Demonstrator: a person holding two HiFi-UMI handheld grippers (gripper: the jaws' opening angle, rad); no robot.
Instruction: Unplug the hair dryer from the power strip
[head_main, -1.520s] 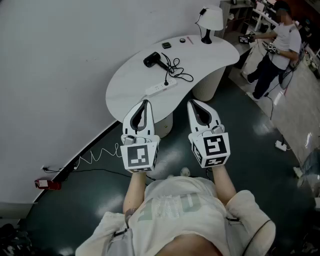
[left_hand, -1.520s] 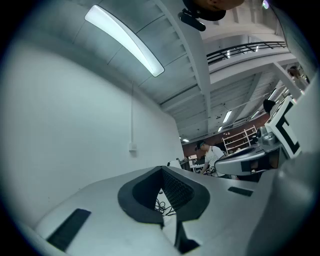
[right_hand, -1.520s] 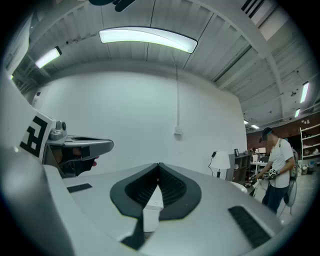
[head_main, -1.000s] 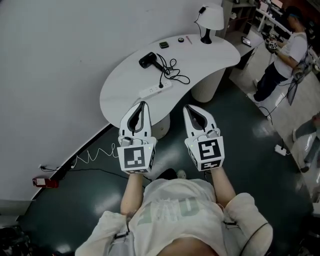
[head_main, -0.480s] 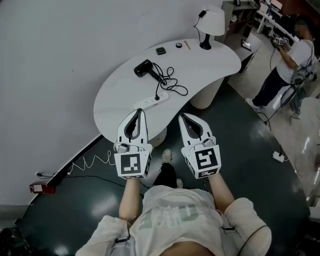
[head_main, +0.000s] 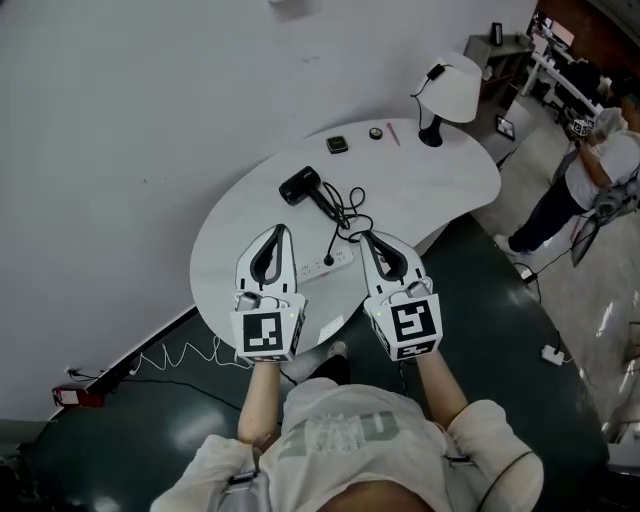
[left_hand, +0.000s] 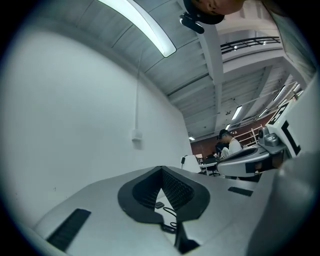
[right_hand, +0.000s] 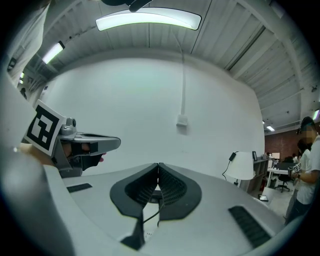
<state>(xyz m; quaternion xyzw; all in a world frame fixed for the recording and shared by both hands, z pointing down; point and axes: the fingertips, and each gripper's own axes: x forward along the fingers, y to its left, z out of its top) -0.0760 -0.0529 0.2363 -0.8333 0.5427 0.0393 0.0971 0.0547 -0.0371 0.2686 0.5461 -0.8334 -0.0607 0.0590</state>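
Observation:
The black hair dryer (head_main: 300, 185) lies on the white curved table (head_main: 440, 175). Its black cord (head_main: 345, 208) coils and runs down to a plug in the white power strip (head_main: 342, 258). The strip lies between my two grippers. My left gripper (head_main: 279, 229) is shut and empty, hovering over the table just left of the strip. My right gripper (head_main: 367, 236) is also shut and empty, just right of the strip. In the left gripper view the shut jaws (left_hand: 161, 168) show a bit of cord (left_hand: 168, 213) through their gap. The right gripper (right_hand: 158, 164) is shut in its own view too.
A white lamp (head_main: 452, 95) stands at the table's far right, with a small black box (head_main: 338, 144), a round item (head_main: 375, 133) and a red pen (head_main: 393, 134) near the far edge. A person (head_main: 595, 165) stands at right. A cable (head_main: 170, 350) runs along the floor by the wall.
Both grippers have moved forward together from over the floor to over the table's near edge, flanking the power strip. The table looks closer. Both stayed shut.

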